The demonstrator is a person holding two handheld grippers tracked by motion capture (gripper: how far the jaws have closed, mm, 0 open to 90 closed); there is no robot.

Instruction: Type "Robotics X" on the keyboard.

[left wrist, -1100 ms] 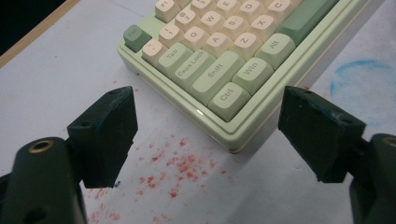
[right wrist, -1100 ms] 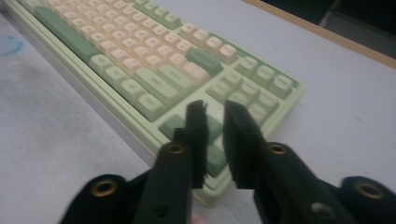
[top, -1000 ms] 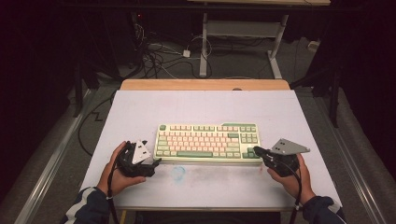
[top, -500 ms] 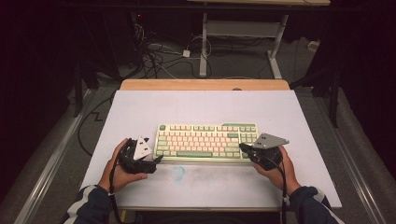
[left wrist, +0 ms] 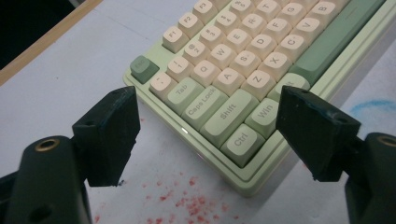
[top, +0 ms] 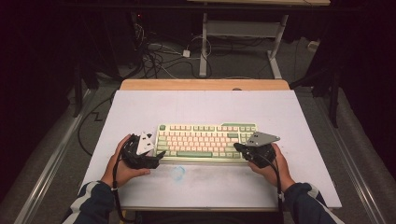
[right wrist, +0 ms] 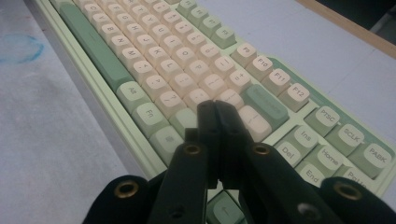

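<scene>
Table top point(top: 201, 109): pale sheet over the work surface, bare across its far half
Wooden edge point(top: 205, 84): light strip along the far side of the table
Blue smudge point(top: 178, 172): faint ring on the sheet near the front edge, also seen in the left gripper view point(left wrist: 373, 106)
Red specks point(left wrist: 187, 200): scattered on the sheet
Cables point(top: 159, 56): tangled on the floor beyond the table
Desk frame point(top: 240, 32): pale legs and crossbar, well behind the table
</scene>
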